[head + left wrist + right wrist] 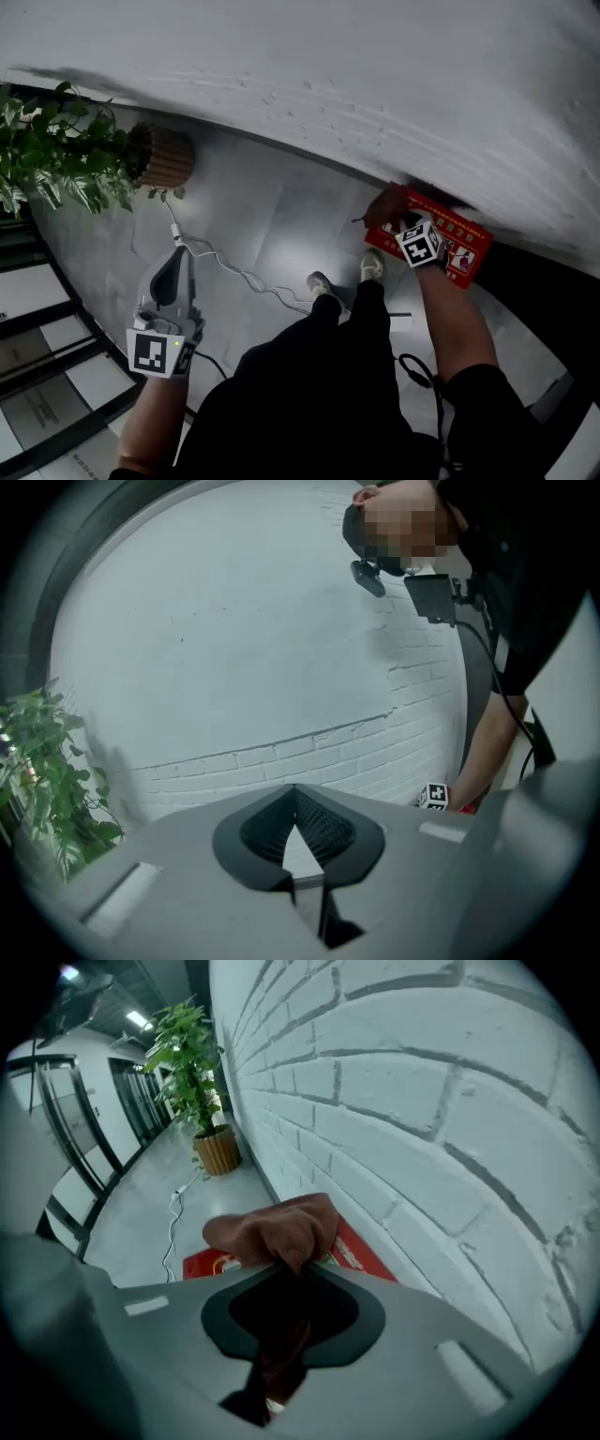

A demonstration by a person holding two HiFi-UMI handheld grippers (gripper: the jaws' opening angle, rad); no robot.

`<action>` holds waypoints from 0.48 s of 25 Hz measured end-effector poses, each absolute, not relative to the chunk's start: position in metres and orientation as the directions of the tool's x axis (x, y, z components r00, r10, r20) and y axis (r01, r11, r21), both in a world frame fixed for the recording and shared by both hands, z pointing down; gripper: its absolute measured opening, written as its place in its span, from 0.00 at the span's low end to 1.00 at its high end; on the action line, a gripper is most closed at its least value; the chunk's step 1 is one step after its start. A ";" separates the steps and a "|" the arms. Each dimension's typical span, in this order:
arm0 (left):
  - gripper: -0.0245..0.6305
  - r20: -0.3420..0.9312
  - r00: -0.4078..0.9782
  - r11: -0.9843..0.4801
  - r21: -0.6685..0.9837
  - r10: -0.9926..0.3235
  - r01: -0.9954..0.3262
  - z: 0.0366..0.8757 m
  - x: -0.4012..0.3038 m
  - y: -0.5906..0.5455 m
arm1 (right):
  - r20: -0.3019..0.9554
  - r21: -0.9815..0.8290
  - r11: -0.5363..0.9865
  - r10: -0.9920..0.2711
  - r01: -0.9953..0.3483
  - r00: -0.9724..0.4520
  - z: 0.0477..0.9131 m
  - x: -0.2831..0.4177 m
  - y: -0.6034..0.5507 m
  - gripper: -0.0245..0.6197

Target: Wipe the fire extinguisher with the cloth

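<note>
A red fire extinguisher box (457, 246) with printed labels lies on the floor against the white brick wall (375, 75). My right gripper (394, 221) hangs just over its left end, shut on a brown cloth (382, 208). In the right gripper view the cloth (277, 1227) bunches out past the gripper (286, 1265), with the red box (211, 1262) below it. My left gripper (179, 255) is far off at the lower left over bare floor. In its own view the left gripper (295, 794) has its tips touching with nothing between them, facing the wall.
A leafy plant (61, 150) in a wicker pot (167, 157) stands at the far left by the wall. A white cable (230, 270) snakes across the grey floor. The person's shoes (372, 265) are beside the box. Glass partitions (37, 375) run along the left.
</note>
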State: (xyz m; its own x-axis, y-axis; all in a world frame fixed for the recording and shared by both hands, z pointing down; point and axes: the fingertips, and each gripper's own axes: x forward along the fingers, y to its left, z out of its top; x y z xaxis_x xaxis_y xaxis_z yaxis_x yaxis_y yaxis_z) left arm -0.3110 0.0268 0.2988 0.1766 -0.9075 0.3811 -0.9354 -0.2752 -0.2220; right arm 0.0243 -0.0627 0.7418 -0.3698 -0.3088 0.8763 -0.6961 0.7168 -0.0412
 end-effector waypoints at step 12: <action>0.04 0.296 0.391 -0.438 -0.113 -0.872 -0.892 0.297 -0.223 -0.037 | 0.912 -0.079 0.447 -0.329 -0.891 -0.246 0.724 0.206 0.019 0.14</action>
State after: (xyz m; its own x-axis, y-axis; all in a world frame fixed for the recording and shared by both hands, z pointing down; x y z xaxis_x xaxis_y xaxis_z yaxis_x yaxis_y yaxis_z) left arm -0.2233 -0.0370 0.2970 0.3906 -0.8716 0.2963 -0.8918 -0.4381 -0.1131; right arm 0.2058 0.0186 0.7239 -0.2463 -0.3292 0.9116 -0.8909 0.4473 -0.0792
